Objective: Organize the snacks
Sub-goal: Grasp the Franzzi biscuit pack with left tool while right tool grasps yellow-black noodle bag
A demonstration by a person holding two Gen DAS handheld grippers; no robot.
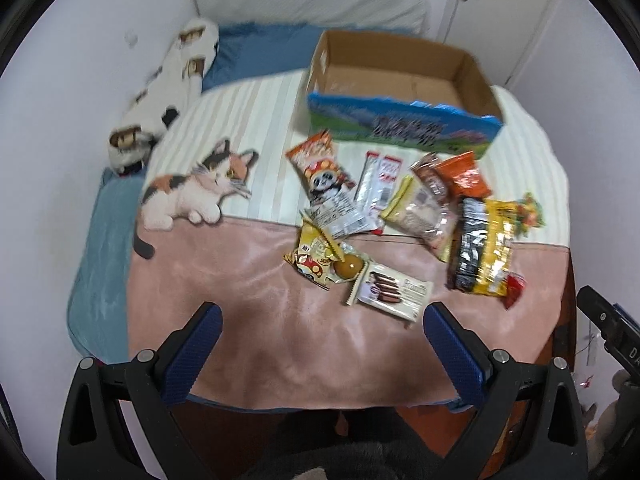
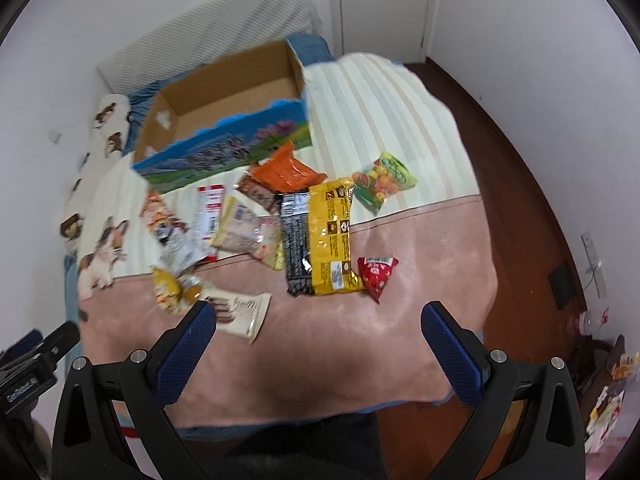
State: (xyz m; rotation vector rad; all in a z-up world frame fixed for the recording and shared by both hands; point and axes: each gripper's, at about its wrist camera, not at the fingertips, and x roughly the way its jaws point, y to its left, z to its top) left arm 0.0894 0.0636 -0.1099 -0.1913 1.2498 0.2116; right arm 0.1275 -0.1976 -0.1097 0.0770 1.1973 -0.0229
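My left gripper [image 1: 322, 322] & right gripper [image 2: 318, 320] jaws apart, holding nothing, snack packs [image 1: 482, 248] by cardboard box [image 1: 400, 76], labels too blurry to read

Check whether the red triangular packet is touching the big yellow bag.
Touching. The right wrist view shows the red triangular packet pressed against the yellow bag's lower right edge, with no blanket showing between them.

Print on the snack packets [image 1: 482, 248] and cardboard box [image 1: 404, 126] is too blurred to read.

Left gripper [image 1: 322, 320] and right gripper [image 2: 319, 320] both hover level, jaws spread wide, blue pads [image 1: 192, 356] gripping nothing.
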